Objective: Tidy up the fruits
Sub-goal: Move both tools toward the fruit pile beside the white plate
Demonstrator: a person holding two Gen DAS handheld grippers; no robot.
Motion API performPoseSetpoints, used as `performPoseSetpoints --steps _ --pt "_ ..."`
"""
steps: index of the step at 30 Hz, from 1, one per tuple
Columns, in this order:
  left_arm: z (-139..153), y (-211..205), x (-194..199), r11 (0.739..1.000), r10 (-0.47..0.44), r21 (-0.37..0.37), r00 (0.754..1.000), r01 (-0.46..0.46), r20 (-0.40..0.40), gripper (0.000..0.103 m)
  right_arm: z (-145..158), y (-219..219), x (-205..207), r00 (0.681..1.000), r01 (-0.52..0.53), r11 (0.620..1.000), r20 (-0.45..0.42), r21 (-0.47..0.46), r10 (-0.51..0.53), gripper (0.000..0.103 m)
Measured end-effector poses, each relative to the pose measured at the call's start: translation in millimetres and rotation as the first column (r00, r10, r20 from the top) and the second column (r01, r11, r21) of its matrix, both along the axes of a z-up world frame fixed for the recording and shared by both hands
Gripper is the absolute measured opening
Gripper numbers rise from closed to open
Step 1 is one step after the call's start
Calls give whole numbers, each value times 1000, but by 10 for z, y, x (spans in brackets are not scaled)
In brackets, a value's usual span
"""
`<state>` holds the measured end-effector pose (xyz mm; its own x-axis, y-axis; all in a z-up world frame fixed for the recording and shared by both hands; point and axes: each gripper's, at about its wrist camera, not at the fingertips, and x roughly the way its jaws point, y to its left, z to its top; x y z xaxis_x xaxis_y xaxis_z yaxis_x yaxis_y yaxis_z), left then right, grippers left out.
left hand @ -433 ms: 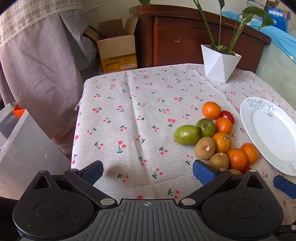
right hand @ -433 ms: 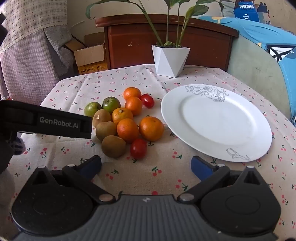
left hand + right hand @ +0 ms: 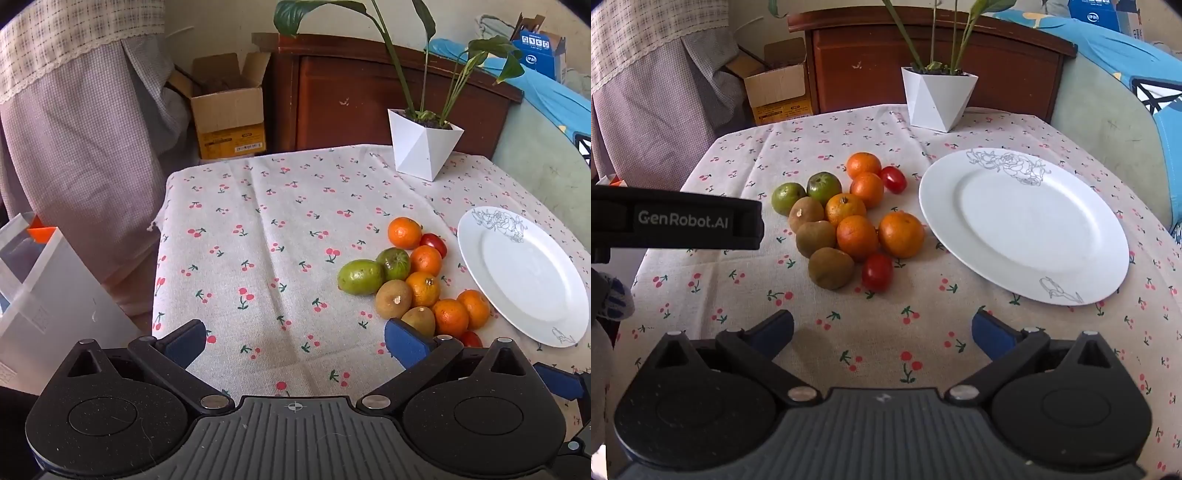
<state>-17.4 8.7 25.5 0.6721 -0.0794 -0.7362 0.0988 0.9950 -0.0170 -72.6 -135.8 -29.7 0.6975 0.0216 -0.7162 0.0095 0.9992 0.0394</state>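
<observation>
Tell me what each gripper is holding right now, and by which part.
Nothing is held. The left gripper and the right gripper both stand open over bare tablecloth, short of the fruit pile, which lies untouched beside the plate.

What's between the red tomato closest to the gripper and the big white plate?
Nothing: in the right wrist view, only bare cherry-print tablecloth lies between the near red cherry tomato and the round white plate.
</observation>
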Motion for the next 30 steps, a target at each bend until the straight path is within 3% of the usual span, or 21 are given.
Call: performPoseSetpoints --steps 6,14,25,30 --pt "90 63 -43 1000 5 -2 1000 -5 21 103 201 -135 -62 997 65 998 29 16 -65 101" --pt "131 82 -103 1000 8 17 1000 -8 16 103 383 -301 -135 989 136 985 50 110 -142 101" --pt "121 83 -140 1000 4 31 1000 -4 -11 103 377 -344 -102 984 171 974 18 147 -176 97" --pt "82 85 -133 999 14 30 999 -13 -40 103 353 -332 -79 980 196 973 15 119 -199 94"
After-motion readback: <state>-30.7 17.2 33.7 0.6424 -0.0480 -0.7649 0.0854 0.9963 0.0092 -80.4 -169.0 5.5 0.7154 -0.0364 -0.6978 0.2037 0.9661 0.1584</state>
